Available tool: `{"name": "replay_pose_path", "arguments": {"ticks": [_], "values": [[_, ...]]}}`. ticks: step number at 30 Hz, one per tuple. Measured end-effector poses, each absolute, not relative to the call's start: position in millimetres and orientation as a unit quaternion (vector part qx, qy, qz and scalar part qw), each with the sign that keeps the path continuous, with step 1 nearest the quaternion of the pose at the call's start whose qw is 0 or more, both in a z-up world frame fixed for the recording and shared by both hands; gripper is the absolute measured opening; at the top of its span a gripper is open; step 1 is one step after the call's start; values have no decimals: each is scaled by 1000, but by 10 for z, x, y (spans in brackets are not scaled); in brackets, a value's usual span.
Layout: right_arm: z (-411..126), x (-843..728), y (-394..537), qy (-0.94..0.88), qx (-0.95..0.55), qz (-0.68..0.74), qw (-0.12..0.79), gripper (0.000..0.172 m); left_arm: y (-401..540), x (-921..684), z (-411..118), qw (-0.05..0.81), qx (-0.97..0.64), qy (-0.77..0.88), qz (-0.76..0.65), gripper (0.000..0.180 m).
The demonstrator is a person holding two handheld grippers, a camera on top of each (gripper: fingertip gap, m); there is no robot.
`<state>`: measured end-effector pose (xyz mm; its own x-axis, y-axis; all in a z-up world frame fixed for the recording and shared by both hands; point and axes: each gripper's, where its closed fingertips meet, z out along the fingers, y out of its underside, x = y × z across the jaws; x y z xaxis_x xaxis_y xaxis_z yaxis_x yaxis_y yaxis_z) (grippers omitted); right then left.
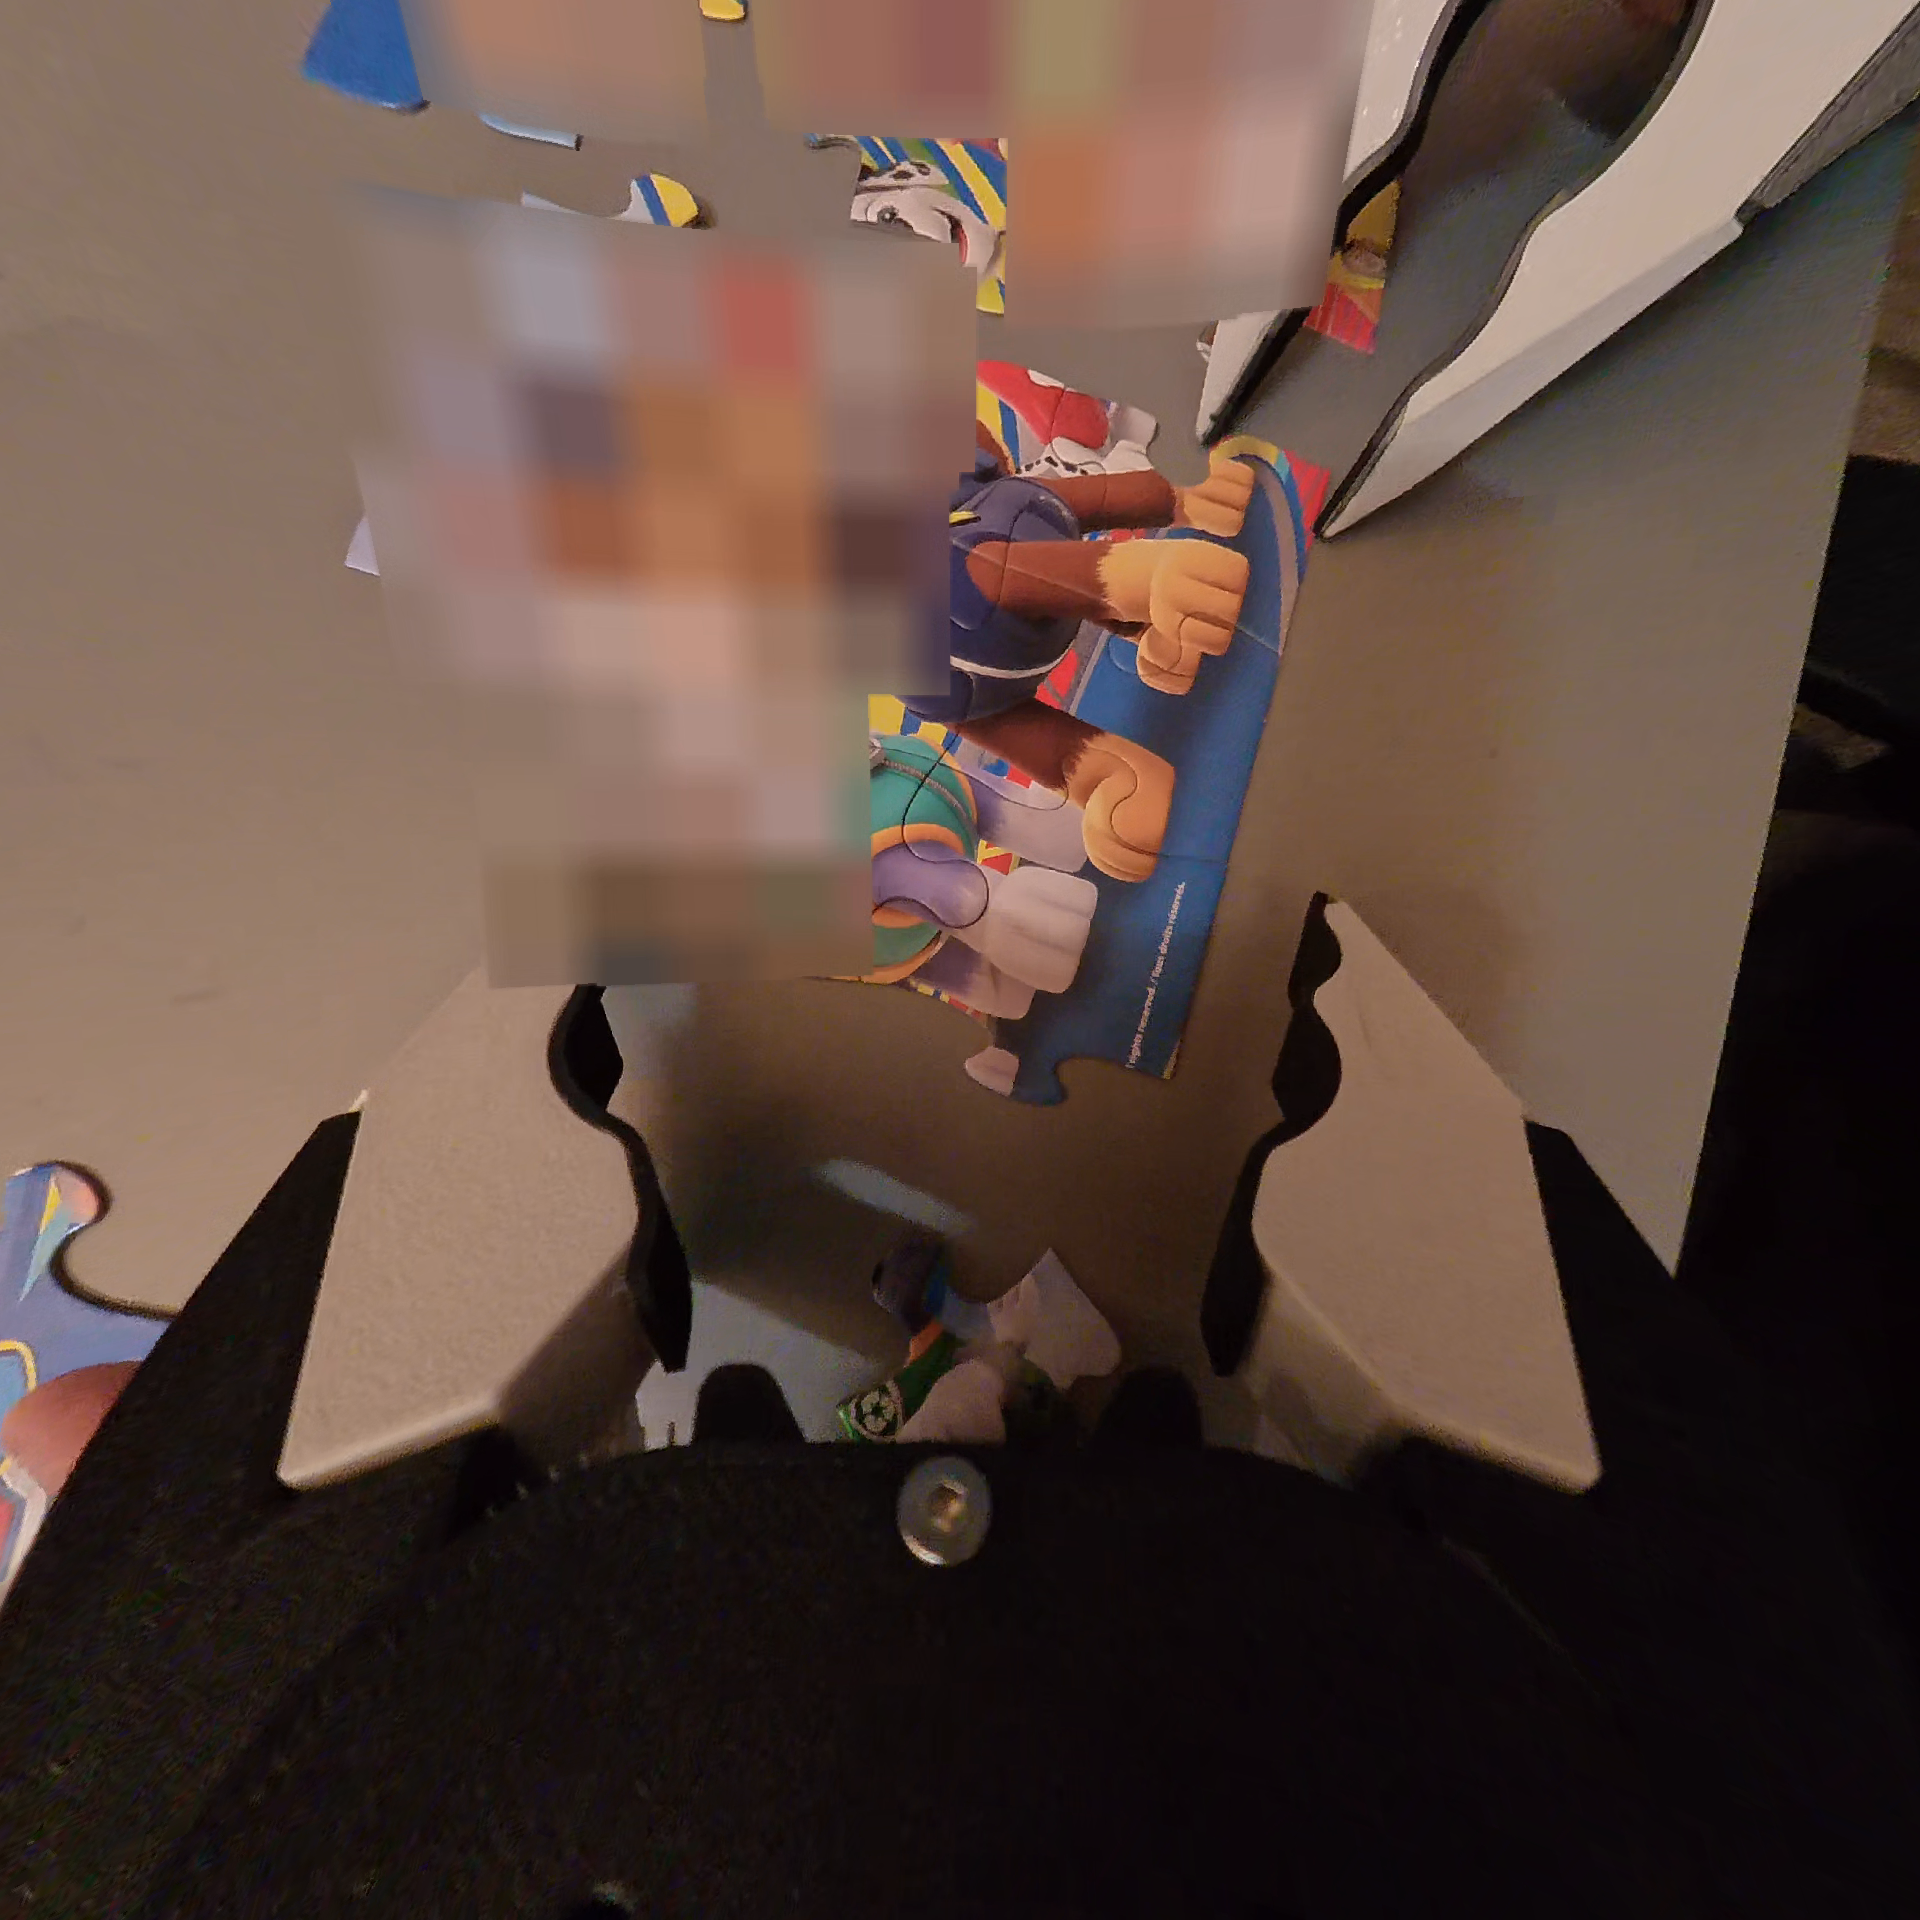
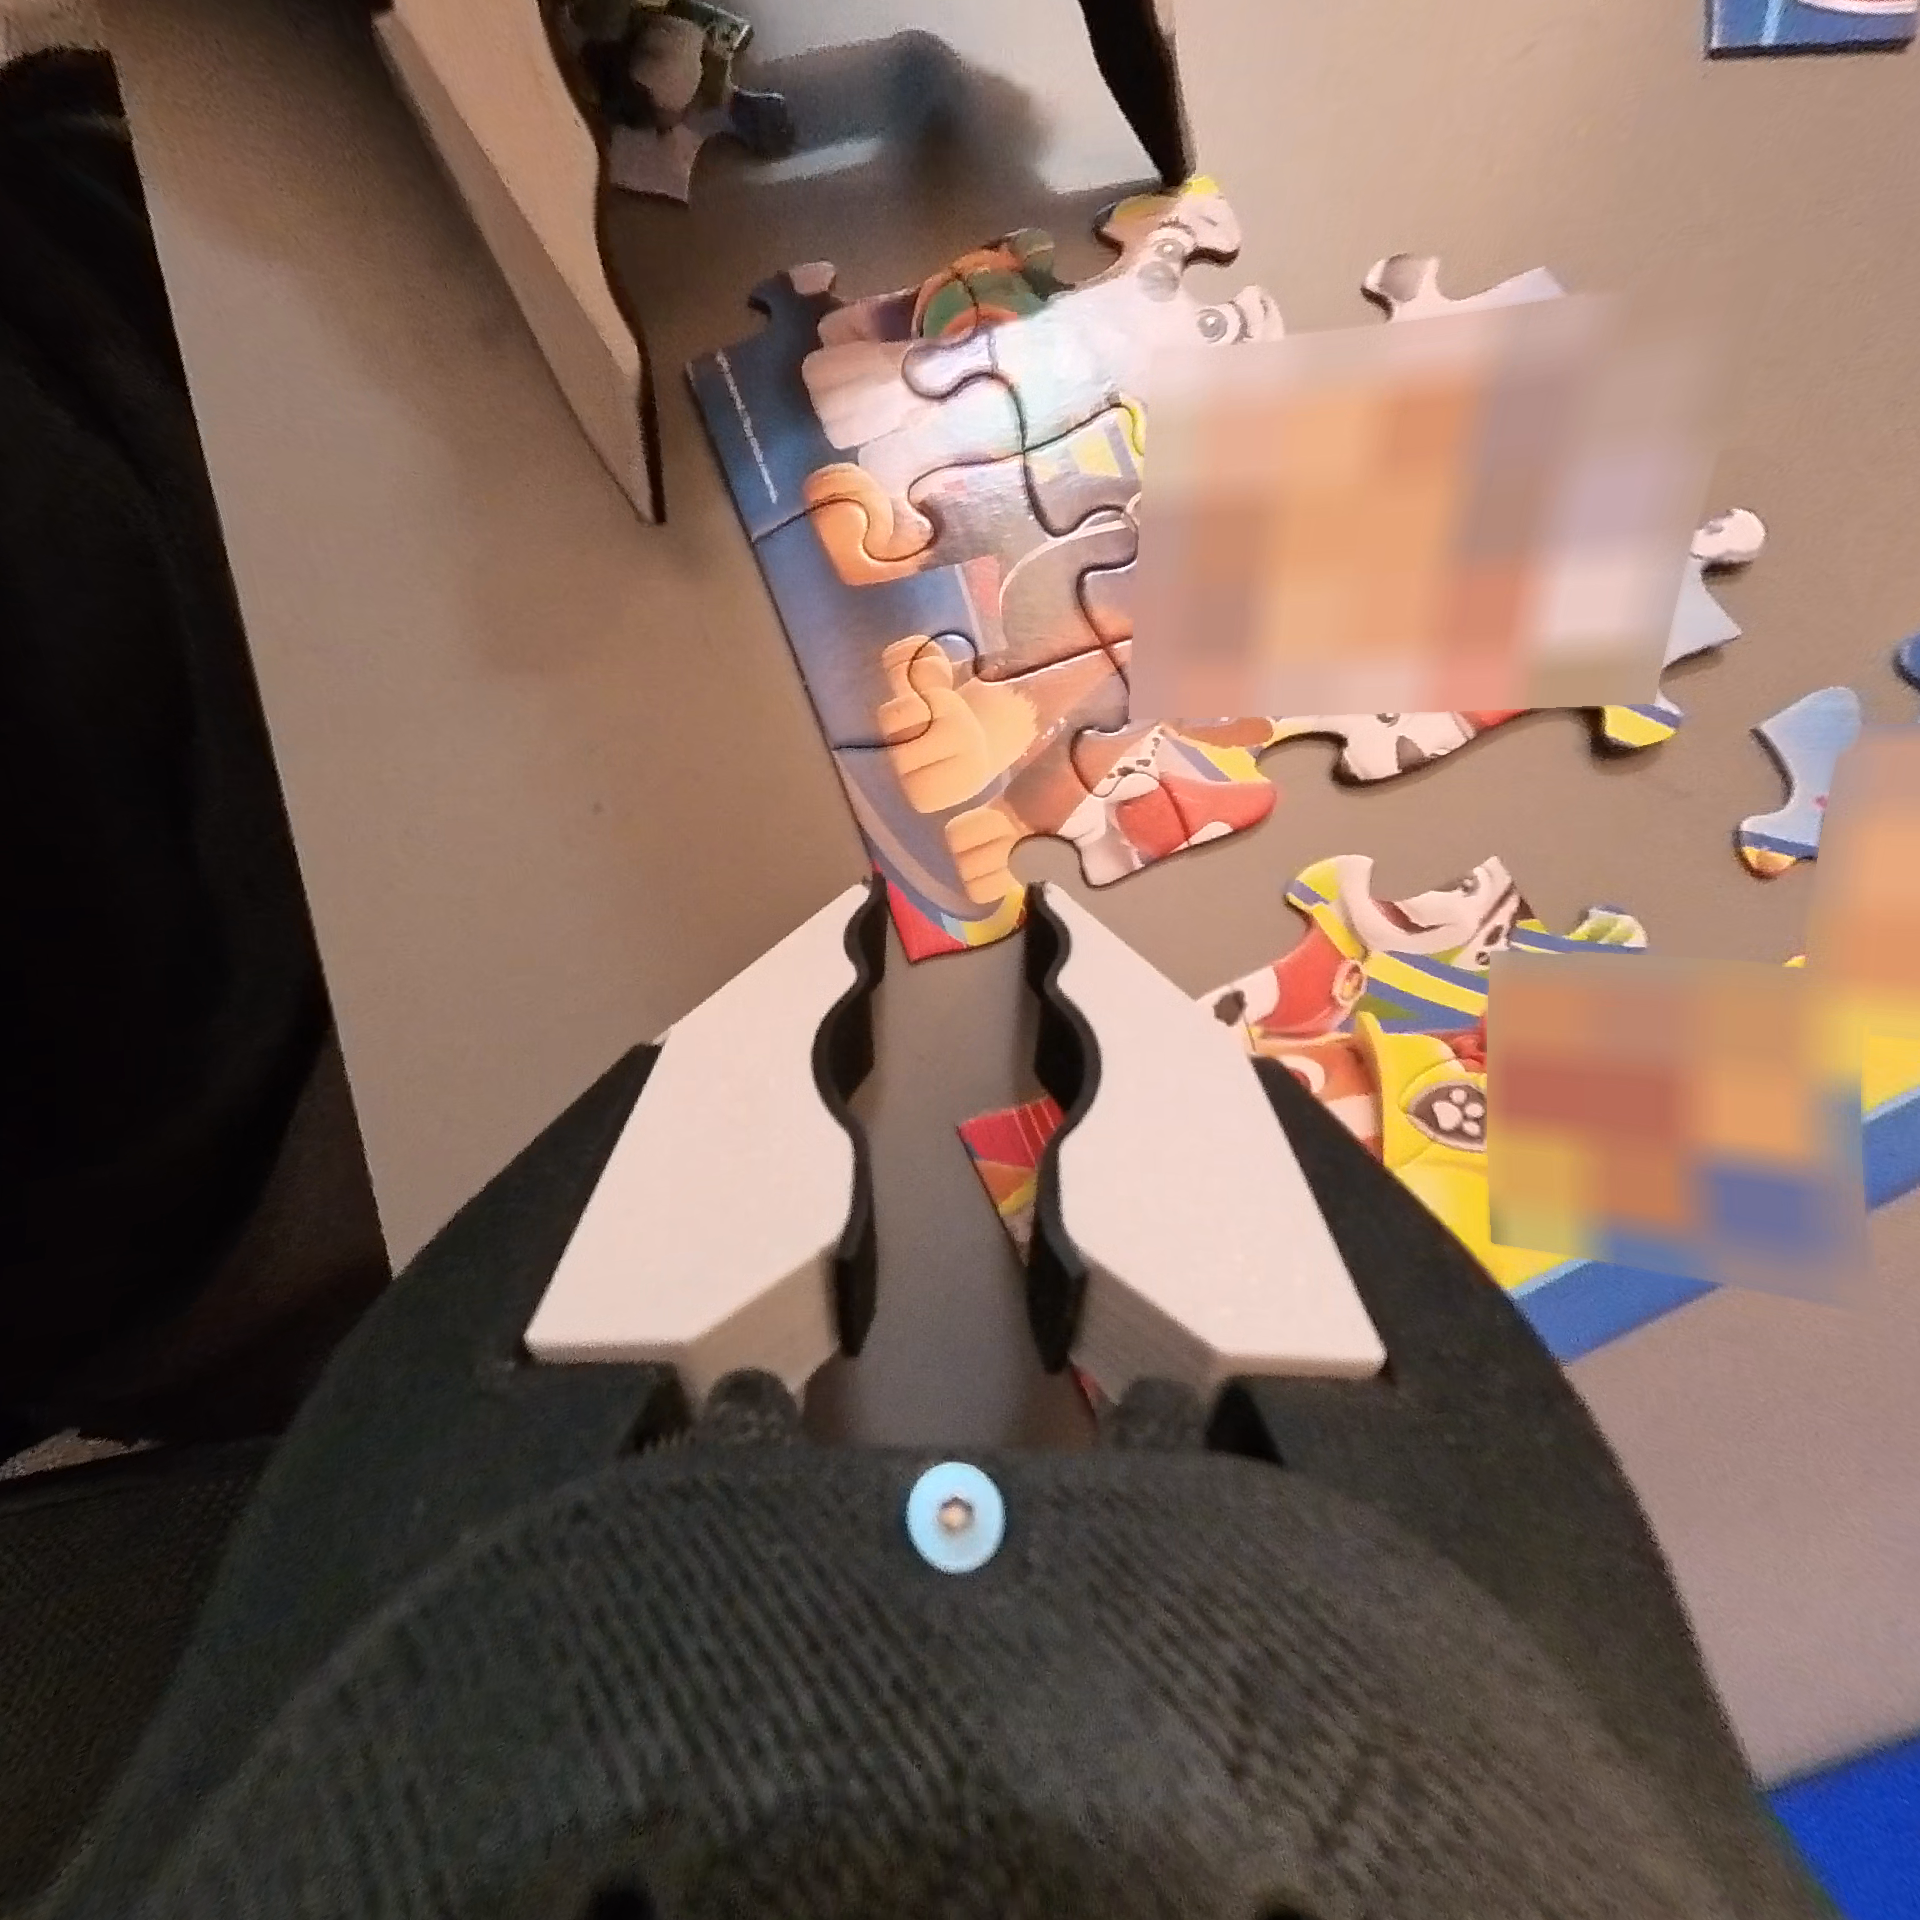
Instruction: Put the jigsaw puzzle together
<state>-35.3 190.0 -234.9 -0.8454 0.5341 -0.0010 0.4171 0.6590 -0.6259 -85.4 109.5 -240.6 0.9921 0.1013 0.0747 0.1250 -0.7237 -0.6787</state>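
Straddling a joined puzzle section's (image 2: 935, 623) corner: right tool (image 2: 956, 894), jaws narrow, grip cannot be told.
Left tool (image 1: 951, 951) is held wide open, empty; loose pieces (image 2: 1403, 935) are seen unjoined on the table (image 2: 520, 727).

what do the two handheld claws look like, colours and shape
Both match: the left claw and right claw have pale grey wedge-shaped fingers lined with wavy black pads, on a textured black body with one silver screw. No cables or sleeves show.
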Motion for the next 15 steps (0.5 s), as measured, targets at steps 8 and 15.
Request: {"name": "replay_pose_path", "arguments": {"ticks": [8,15], "values": [[-2350,-98,1786,-911,-264,305,87,24,1036,-602,-2427,347,-936,-53,-15,135],[-2338,448,1693,-895,-301,320,78,25,857,11,-2379,326,-943,-39,-57,135]]}}
